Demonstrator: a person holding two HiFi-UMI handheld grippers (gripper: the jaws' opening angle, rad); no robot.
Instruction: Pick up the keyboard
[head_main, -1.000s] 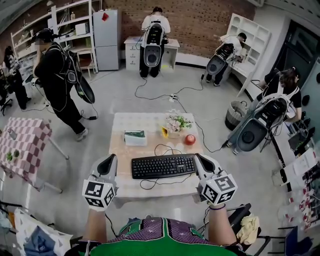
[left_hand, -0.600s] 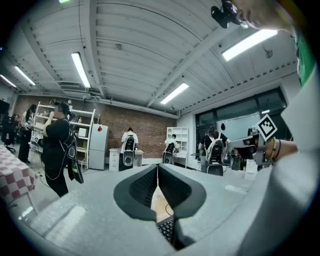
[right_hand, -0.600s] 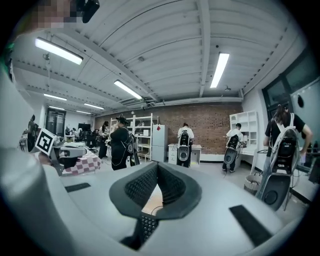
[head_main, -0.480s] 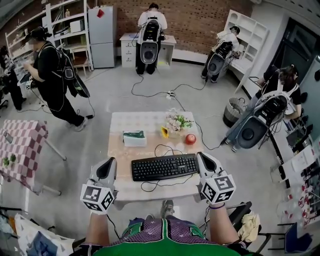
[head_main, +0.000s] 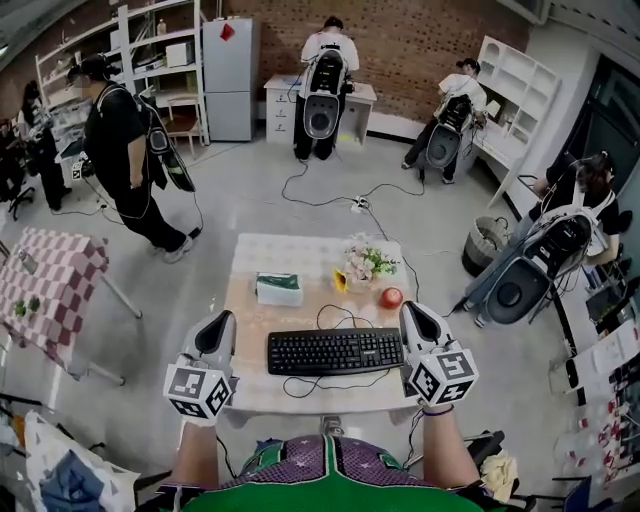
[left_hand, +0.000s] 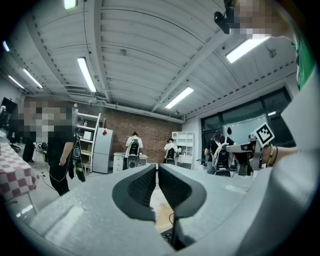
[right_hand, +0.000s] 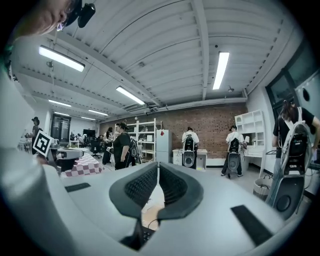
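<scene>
Head view shows the keyboard (head_main: 335, 352) lying along the surface's (head_main: 300, 255) near edge, between the left gripper (head_main: 217, 327) and right gripper (head_main: 416, 320), both closed and empty. The person probably needs to open both, clamp the short ends evenly and lift level.

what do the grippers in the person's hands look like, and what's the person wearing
The left gripper and right gripper are pale grey shells tapering to black ribbed pads, each carrying a white cube with black square markers. The person wears a green top with a purple patterned panel.
</scene>
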